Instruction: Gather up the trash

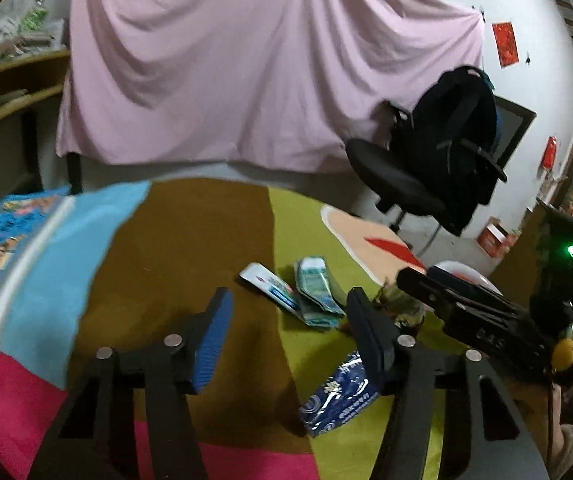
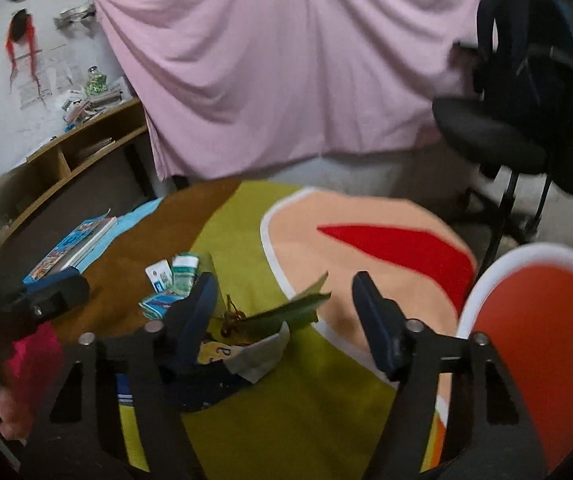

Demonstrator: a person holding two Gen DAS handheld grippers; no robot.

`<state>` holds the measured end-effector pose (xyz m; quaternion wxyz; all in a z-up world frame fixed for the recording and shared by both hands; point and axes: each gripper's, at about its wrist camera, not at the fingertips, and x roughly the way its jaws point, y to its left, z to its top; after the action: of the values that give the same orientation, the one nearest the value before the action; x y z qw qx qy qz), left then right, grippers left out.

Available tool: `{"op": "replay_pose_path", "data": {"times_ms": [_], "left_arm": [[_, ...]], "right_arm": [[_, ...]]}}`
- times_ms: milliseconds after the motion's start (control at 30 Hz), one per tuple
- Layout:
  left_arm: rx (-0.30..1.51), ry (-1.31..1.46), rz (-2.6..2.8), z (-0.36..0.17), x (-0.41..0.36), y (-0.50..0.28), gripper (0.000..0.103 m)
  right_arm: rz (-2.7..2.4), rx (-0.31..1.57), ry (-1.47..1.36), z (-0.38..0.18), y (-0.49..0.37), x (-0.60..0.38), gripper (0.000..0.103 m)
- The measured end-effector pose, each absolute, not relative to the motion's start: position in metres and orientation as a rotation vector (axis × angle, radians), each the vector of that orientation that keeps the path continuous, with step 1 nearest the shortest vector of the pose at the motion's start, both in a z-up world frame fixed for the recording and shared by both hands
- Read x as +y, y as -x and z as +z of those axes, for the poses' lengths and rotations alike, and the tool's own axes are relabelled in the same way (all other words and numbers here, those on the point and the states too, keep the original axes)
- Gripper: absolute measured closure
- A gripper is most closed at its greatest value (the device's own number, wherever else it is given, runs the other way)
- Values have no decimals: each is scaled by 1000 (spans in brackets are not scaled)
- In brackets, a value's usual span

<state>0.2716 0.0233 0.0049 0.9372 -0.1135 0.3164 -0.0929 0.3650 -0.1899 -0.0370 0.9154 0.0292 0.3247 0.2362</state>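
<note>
Trash lies on a patchwork cloth (image 1: pixel 190 248). In the left wrist view a white card (image 1: pixel 264 280) and a green packet (image 1: pixel 314 294) lie ahead of my left gripper (image 1: pixel 290 320). That gripper stands open over bare cloth. A blue wrapper (image 1: pixel 338 396) lies under its right finger. In the right wrist view my right gripper (image 2: pixel 286 304) is open around a pile of green leaves (image 2: pixel 294 310), crumpled white paper (image 2: pixel 264 356) and a yellow wrapper (image 2: pixel 214 352). The leaf tips reach between its fingers, and the pads do not press on them.
A red bowl with a white rim (image 2: pixel 542 344) sits at the right edge of the cloth. A book (image 1: pixel 2 252) lies at the left. A black office chair with a backpack (image 1: pixel 438 160) stands behind, before a pink sheet (image 1: pixel 246 60). A wooden shelf (image 2: pixel 78 152) is far left.
</note>
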Motion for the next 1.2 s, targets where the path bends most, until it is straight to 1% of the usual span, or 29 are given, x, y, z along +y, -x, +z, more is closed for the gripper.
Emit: {"op": "replay_pose_path", "data": {"times_ms": [100,167,200,233,367,433,467,500,533,567,700,800,900,1200], "left_arm": [[690,233,-225,4,17,-281,55],[720,229,-236,2,12,-289,66],[738,226,-239,0,9,-293,68],[757,227,-245,0,8,-297,69],[803,231,-269,-5,3,-305,70],[818,232,-276,-7,1,-309,70],[822,232,-275,-7,1,-310,72],[828,231,-273,-8,0,-310,75],[838,228,-270,-9,-2,-312,81],[848,226,-267,-10,-3,-313,85],[847,218,-258,-12,-4,-312,85],[843,223,-247,-13,-4,-310,86],[829,233,-234,-11,-2,-305,87],[707,197,-205,7,-5,-279,88]], "right_arm": [[507,728,-82,-45,-374,-191,12],[522,756,-86,-48,-377,-189,17],[530,768,-87,-50,-378,-189,20],[539,778,-89,-51,-379,-188,21],[559,795,-115,-52,-380,-190,35],[563,799,-125,-53,-380,-191,35],[565,800,-127,-52,-379,-191,36],[567,798,-129,-52,-378,-192,41],[568,796,-130,-51,-377,-192,49],[567,794,-132,-51,-376,-192,56],[566,787,-157,-49,-375,-196,64],[568,775,-177,-48,-373,-199,69],[571,747,-184,-44,-368,-200,71],[567,582,-170,-25,-344,-206,72]]}}
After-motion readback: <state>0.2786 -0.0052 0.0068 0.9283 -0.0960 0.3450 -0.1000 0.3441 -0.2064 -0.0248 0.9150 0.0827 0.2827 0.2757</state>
